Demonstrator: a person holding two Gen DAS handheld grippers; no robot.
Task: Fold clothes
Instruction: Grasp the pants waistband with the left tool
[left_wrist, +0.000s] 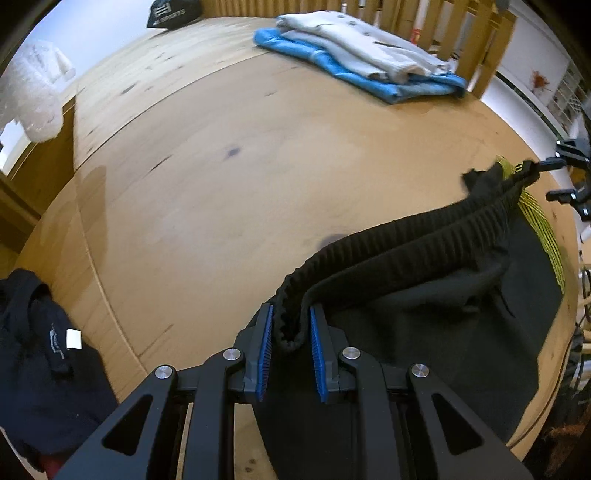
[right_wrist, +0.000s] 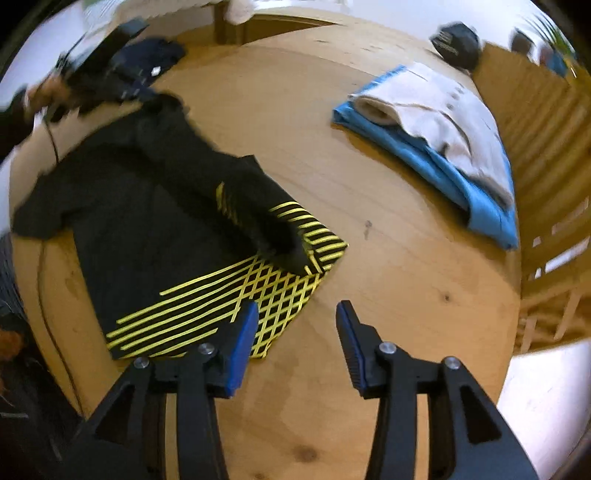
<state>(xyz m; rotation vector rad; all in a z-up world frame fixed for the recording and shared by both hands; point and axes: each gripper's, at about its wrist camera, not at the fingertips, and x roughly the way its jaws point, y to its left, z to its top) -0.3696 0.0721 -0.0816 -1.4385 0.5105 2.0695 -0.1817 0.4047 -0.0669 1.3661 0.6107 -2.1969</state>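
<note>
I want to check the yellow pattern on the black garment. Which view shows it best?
The right wrist view: the black garment lies spread out, its yellow lines and lattice in plain sight. The left wrist view shows mostly its ribbed hem in the left gripper.

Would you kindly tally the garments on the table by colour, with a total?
Black with yellow stripes: 1, the shorts
Blue: 1, the folded garment
Off-white: 1, the folded top
Navy: 1, the crumpled garment
Black with white lettering: 1, the cap
Total: 5
</note>
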